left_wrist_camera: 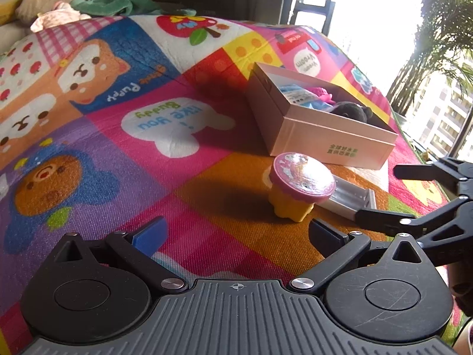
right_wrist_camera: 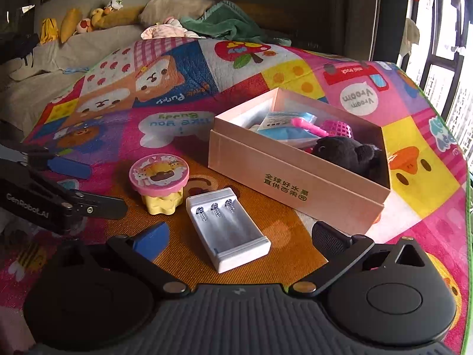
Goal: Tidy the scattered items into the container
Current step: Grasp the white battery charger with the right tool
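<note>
Here, on a bright patchwork cartoon play mat (right_wrist_camera: 414, 159): an open pale pink cardboard box (right_wrist_camera: 295, 183) with green printed characters on its front wall. Inside, a black plush toy (right_wrist_camera: 348, 153) against the near right corner, a blue-and-white packet (right_wrist_camera: 283, 124) further back, a pink plastic stick (right_wrist_camera: 310, 128) across it, a magenta mesh basket (right_wrist_camera: 340, 127) near the far wall.

Outside the box, two items loose on the orange patch of mat. Just before the box's front wall, a white plastic battery holder (right_wrist_camera: 227, 230) with three coil springs, lying flat, empty. Beside it to the left, apart from it, a yellow scalloped cup with a round pink cartoon lid (right_wrist_camera: 159, 183), upright.

Right gripper (right_wrist_camera: 239, 236): spread wide, holding nothing, blue-padded fingers either side of the battery holder's near end, contact unclear. Left gripper (left_wrist_camera: 236, 233): likewise spread wide and empty, low over the mat, aimed at the yellow cup (left_wrist_camera: 298, 189), short of it.

Beyond the mat's far edge, a heap of green cloth (right_wrist_camera: 227, 23) and a beige pillow (right_wrist_camera: 174, 6).
</note>
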Action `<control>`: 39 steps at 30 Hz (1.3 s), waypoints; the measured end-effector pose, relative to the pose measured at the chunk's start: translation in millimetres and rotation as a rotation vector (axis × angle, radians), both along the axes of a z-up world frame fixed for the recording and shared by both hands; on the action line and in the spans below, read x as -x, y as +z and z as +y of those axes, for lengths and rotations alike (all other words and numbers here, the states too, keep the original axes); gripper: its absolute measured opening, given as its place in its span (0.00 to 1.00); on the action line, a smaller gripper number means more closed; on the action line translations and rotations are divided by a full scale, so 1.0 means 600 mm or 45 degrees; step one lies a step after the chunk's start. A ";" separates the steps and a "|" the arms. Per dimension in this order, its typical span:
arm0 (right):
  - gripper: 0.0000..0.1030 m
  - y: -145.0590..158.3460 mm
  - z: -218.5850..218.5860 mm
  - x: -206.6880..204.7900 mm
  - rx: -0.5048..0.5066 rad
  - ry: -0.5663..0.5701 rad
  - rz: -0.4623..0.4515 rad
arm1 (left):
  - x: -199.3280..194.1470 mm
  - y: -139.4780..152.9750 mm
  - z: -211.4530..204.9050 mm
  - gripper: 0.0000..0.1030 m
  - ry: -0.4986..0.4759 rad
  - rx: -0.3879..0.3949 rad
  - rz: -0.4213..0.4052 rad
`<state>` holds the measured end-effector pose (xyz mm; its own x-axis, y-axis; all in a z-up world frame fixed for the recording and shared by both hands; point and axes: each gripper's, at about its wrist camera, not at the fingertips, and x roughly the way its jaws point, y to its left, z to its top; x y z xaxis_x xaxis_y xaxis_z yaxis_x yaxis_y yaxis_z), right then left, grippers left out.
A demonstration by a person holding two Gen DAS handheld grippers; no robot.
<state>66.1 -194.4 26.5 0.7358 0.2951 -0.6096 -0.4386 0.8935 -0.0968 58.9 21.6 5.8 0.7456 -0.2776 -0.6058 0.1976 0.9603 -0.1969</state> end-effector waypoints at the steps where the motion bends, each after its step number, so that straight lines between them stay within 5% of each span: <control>1: 0.97 -0.008 0.004 -0.012 -0.003 0.004 0.017 | 0.001 0.000 0.001 1.00 0.002 0.007 -0.001; 4: 0.87 -0.022 0.012 -0.039 0.004 -0.008 0.067 | 0.002 -0.001 0.005 1.00 0.006 0.033 -0.006; 8: 0.58 -0.019 -0.008 -0.043 -0.080 -0.050 0.174 | 0.002 -0.002 0.011 1.00 0.006 0.061 -0.009; 11: 0.50 -0.015 -0.033 -0.021 -0.104 -0.137 0.198 | 0.002 -0.002 0.011 1.00 0.007 0.066 -0.010; 15: 0.50 -0.008 -0.049 0.023 -0.179 -0.134 0.256 | 0.001 -0.003 0.011 1.00 0.007 0.067 -0.012; 19: 0.60 0.003 -0.032 0.045 -0.110 -0.149 0.128 | 0.002 -0.004 0.013 1.00 0.009 0.079 -0.014; 21: 0.71 0.008 -0.030 0.027 -0.132 -0.200 0.101 | 0.002 -0.004 0.013 1.00 0.009 0.077 -0.014; 26: 0.71 -0.009 -0.024 -0.034 -0.204 -0.278 0.154 | 0.002 -0.004 0.009 1.00 0.011 0.057 -0.016; 32: 0.46 -0.022 -0.006 -0.025 -0.078 -0.277 0.129 | 0.001 -0.003 0.001 1.00 0.001 0.010 -0.003; 39: 0.46 -0.021 -0.064 0.031 -0.102 -0.404 0.140 | -0.006 0.001 -0.034 1.00 -0.036 -0.186 0.053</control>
<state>47.3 -232.5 13.7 0.7299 0.1122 -0.6743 -0.1415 0.9899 0.0116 62.6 1.1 6.1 0.7123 -0.2049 -0.6713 0.2195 0.9735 -0.0642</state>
